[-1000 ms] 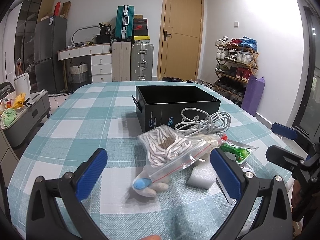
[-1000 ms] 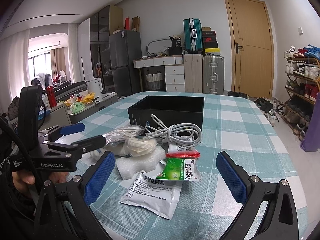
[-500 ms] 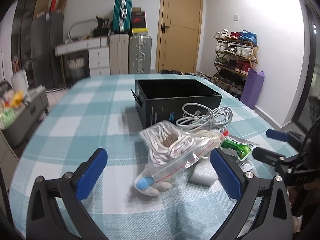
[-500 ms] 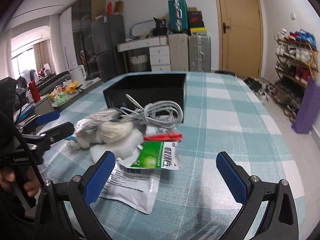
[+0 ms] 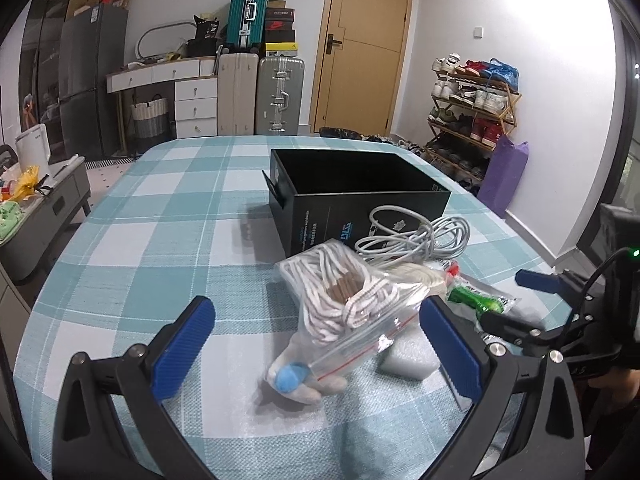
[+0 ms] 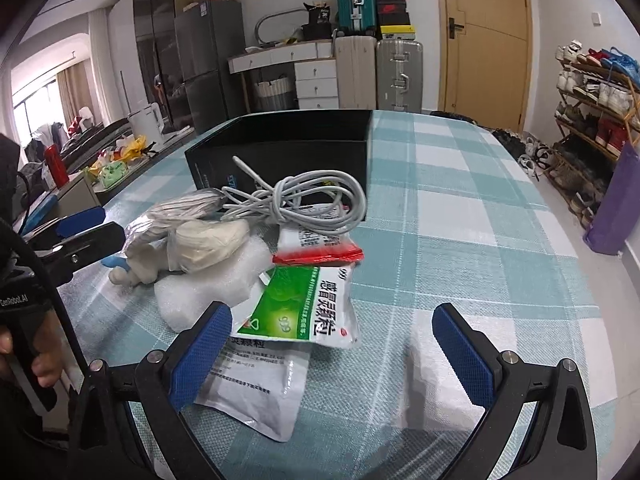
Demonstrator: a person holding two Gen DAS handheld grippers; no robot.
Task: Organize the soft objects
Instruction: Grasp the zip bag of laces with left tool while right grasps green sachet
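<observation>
A pile of soft things lies on the checked tablecloth in front of an open black box (image 5: 360, 196) (image 6: 288, 140). It holds a zip bag of white rope (image 5: 344, 300), a white toy with a blue tip (image 5: 296, 376) (image 6: 136, 268), a coiled white cable (image 5: 416, 236) (image 6: 304, 200), white foam (image 5: 408, 360) (image 6: 208, 288), and green (image 6: 308, 308), red (image 6: 320, 246) and white (image 6: 256, 392) sachets. My left gripper (image 5: 316, 356) is open, low over the table, with the rope bag between its fingers. My right gripper (image 6: 332, 356) is open, just in front of the sachets.
The table (image 5: 160, 240) drops off at its right edge (image 6: 580, 264). Beyond it stand a shoe rack (image 5: 472, 112), a purple bag (image 5: 504, 176), suitcases (image 5: 260, 96) and a door (image 5: 360, 48). A low cabinet (image 5: 36, 204) with clutter stands left of the table.
Both grippers have moved in closer to the pile and lower. The right gripper now sits right at the sachets. Both stay open; nothing was taken hold of.
</observation>
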